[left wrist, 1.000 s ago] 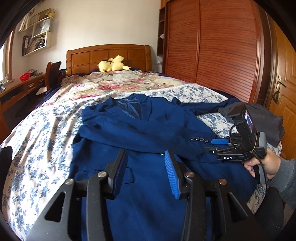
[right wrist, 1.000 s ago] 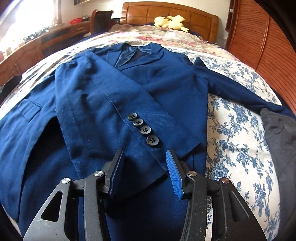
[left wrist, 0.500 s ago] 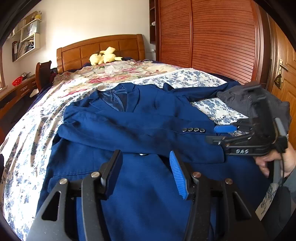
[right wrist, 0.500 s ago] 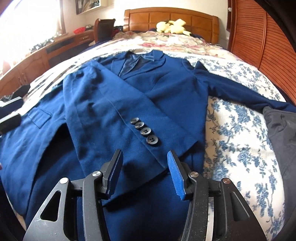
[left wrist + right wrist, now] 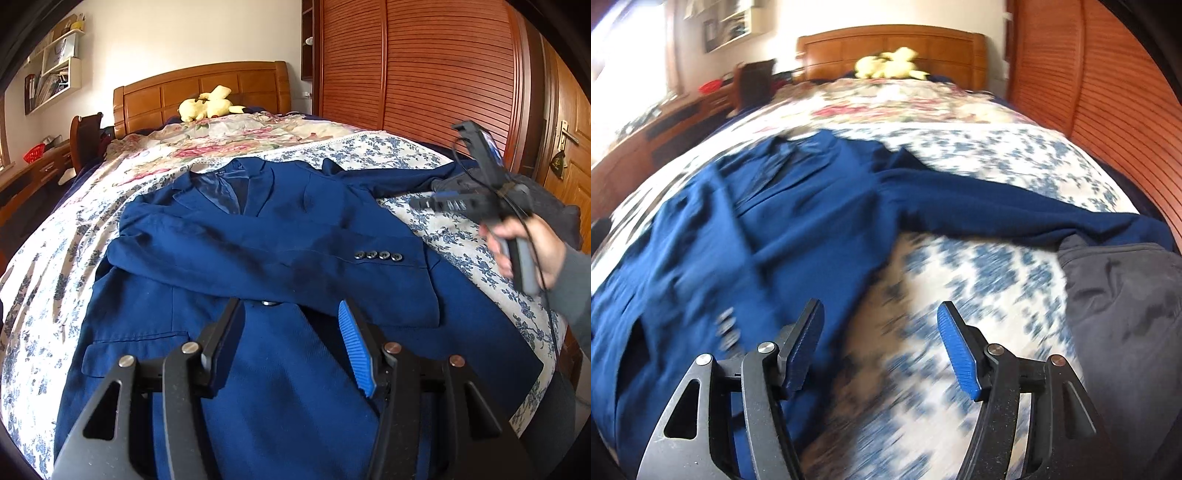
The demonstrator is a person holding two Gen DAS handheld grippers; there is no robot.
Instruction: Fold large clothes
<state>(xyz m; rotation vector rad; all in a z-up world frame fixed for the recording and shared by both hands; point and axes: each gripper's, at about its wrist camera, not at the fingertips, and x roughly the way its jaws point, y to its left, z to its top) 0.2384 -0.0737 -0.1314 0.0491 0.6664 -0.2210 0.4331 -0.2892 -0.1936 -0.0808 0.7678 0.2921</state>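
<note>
A dark blue suit jacket (image 5: 266, 236) lies face up on the bed, one sleeve folded across its front with several cuff buttons (image 5: 378, 256) showing. Its other sleeve (image 5: 1015, 214) stretches out to the right. My left gripper (image 5: 291, 332) is open and empty, held above the jacket's lower front. My right gripper (image 5: 881, 343) is open and empty over the bedspread beside the jacket's right edge; it also shows in the left wrist view (image 5: 476, 201), raised above the bed in a hand. The right wrist view is motion-blurred.
A dark grey garment (image 5: 1126, 295) lies at the bed's right edge by the outstretched cuff. The floral bedspread (image 5: 413, 155) covers the bed. A yellow plush toy (image 5: 208, 107) sits by the wooden headboard. A slatted wardrobe (image 5: 424, 74) stands right, a desk (image 5: 665, 129) left.
My right gripper has lifted and swung to the right, off the folded sleeve's cuff and toward the outstretched sleeve. My left gripper has shifted slightly over the jacket. Both stay open.
</note>
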